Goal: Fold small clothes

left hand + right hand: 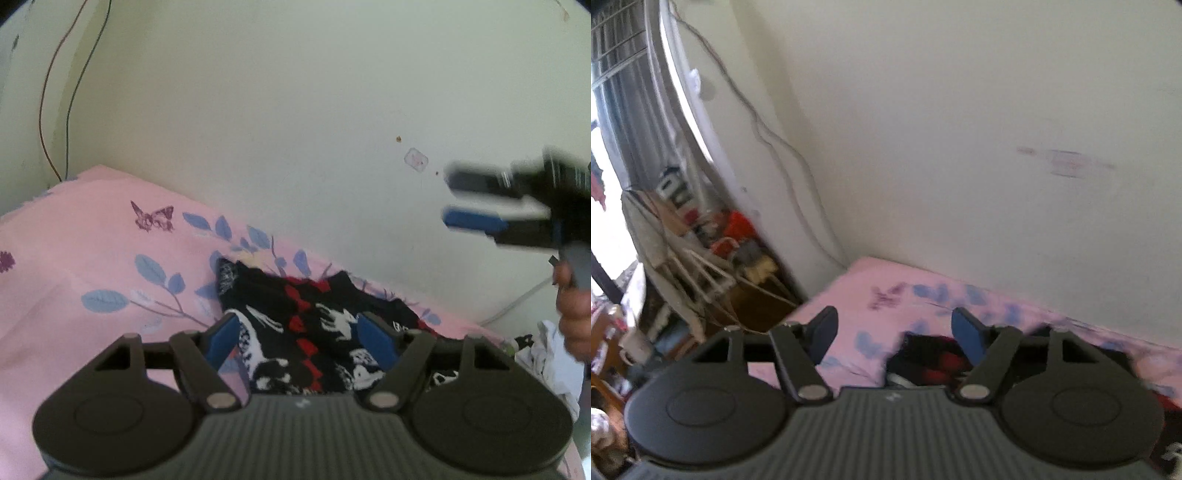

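Jaws of left gripper (299, 341) stand apart over the black garment (317, 332), pads clear of cloth as far as visible; right gripper (892, 332) likewise parted, nothing between, raised off to the side. Garment lies rumpled on the pink bedsheet (92, 258) by the wall. Black knit, white animal figures, red bows; no tidy fold visible, so folding judged mostly ahead.

Soft printed cloth garment (314, 332) on matt pink cotton-look bedsheet (92, 258).
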Motion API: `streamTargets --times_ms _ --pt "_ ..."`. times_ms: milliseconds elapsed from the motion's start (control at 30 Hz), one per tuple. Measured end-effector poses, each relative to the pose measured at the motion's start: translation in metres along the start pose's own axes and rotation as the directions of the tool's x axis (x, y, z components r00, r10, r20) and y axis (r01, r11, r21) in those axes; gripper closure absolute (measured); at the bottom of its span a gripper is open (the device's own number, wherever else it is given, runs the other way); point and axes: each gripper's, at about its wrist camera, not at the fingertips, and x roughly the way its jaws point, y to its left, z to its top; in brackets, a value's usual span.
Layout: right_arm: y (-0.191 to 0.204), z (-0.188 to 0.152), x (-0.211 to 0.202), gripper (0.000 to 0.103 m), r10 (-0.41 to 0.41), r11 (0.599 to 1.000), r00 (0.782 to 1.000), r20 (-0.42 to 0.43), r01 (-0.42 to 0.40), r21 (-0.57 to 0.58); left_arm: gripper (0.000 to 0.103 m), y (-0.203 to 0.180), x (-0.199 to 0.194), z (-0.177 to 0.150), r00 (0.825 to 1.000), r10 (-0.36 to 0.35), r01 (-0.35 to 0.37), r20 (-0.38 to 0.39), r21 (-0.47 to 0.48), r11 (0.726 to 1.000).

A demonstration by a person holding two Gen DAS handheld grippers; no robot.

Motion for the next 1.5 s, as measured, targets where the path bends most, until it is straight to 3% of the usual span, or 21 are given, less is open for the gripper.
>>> streamTargets --times_ms 100,200,233,267,333,367,400,500,567,633,700,767,900,1000,1100,1133,1200,1267,1333,1400,1500 --pt "-0.054 -0.021 -0.032 0.03 -0.176 0.981 0.984 0.04 0.172 0.086 0.031 0.0 0.001 -0.001 1.0 0.007 -0.007 -0.001 -0.008 1.0" --pt "-0.109 -0.06 -0.067 0.016 -0.412 0.899 0.91 0.05 0.397 0.187 0.03 -0.002 0.003 -0.002 1.0 0.005 -0.005 -0.007 -0.014 1.0" --pt "-0.123 -0.072 -0.074 0.016 -0.441 0.879 0.896 0.043 0.422 0.224 0.03 -0.001 0.004 -0.003 1.0 0.003 -0.003 -0.014 -0.012 1.0" --pt "-0.14 -0.086 -0.081 0.016 -0.443 0.862 0.896 0.019 0.42 0.283 0.03 -0.002 0.006 -0.004 1.0 0.002 -0.002 -0.024 -0.008 1.0" --pt "-0.164 -0.109 -0.084 0.018 -0.385 0.846 0.923 -0.024 0.363 0.391 0.03 -0.006 0.011 -0.008 0.999 0.001 -0.001 -0.047 0.01 1.0" --pt "-0.17 -0.118 -0.083 0.037 -0.35 0.846 0.936 -0.036 0.333 0.416 0.03 -0.008 0.015 -0.009 0.998 0.008 -0.006 -0.058 0.02 1.0" --pt "-0.171 -0.124 -0.078 0.084 -0.329 0.855 0.943 -0.052 0.32 0.407 0.03 -0.009 0.019 -0.012 0.998 0.017 -0.015 -0.068 0.034 0.999" --pt "-0.176 -0.127 -0.074 0.095 -0.399 0.87 0.917 -0.022 0.386 0.307 0.03 -0.013 0.031 -0.02 0.993 0.062 -0.054 -0.1 0.087 0.995" --pt "-0.181 -0.121 -0.064 0.097 -0.52 0.825 0.854 -0.022 0.509 0.246 0.03 -0.015 0.039 -0.025 0.99 0.096 -0.081 -0.107 0.137 0.987" --pt "-0.185 -0.118 -0.061 0.092 -0.523 0.81 0.852 -0.018 0.504 0.298 0.03 -0.016 0.052 -0.033 0.979 0.155 -0.128 -0.133 0.19 0.973" --pt "-0.184 -0.122 -0.072 0.042 -0.514 0.804 0.857 -0.018 0.489 0.338 0.029 -0.018 0.053 -0.035 0.982 0.146 -0.117 -0.124 0.218 0.969" --pt "-0.168 -0.132 -0.095 0.044 -0.499 0.819 0.866 0.027 0.461 0.342 0.028 -0.016 0.052 -0.035 0.982 0.136 -0.106 -0.128 0.217 0.97" --pt "-0.126 -0.173 -0.149 0.044 -0.369 0.885 0.929 0.027 0.343 0.315 0.028 -0.009 0.048 -0.03 0.988 0.106 -0.083 -0.115 0.189 0.979" --pt "-0.085 -0.206 -0.211 0.049 -0.334 0.919 0.941 0.052 0.313 0.239 0.028 -0.01 0.033 -0.025 0.994 0.075 -0.06 -0.085 0.164 0.985" --pt "-0.058 -0.221 -0.288 0.049 -0.398 0.905 0.909 0.125 0.367 0.214 0.028 -0.016 0.003 -0.017 0.998 0.038 -0.031 -0.058 0.116 0.993" --pt "-0.052 -0.225 -0.315 0.049 -0.431 0.893 0.889 0.152 0.397 0.213 0.028 -0.019 -0.012 -0.016 0.999 0.012 -0.007 -0.046 0.11 0.994" --pt "-0.038 -0.231 -0.37 0.048 -0.521 0.85 0.83 0.2 0.484 0.208 0.028 -0.025 -0.041 -0.021 0.999 -0.025 0.03 -0.039 0.129 0.991" --pt "-0.029 -0.239 -0.417 0.048 -0.583 0.811 0.779 0.231 0.541 0.222 0.028 -0.031 -0.072 -0.034 0.999 -0.01 0.018 -0.045 0.191 0.981" --pt "-0.023 -0.25 -0.444 0.048 -0.596 0.801 0.764 0.247 0.548 0.24 0.028 -0.033 -0.103 -0.053 0.998 0.027 -0.012 -0.054 0.251 0.968" --pt "-0.019 -0.263 -0.448 0.048 -0.572 0.818 0.784 0.243 0.523 0.239 0.027 -0.029 -0.131 -0.077 0.995 0.054 -0.03 -0.079 0.273 0.961" --pt "-0.019 -0.289 -0.408 0.048 -0.472 0.871 0.867 0.162 0.43 0.236 0.027 -0.016 -0.16 -0.11 0.987 0.095 -0.061 -0.129 0.241 0.969"
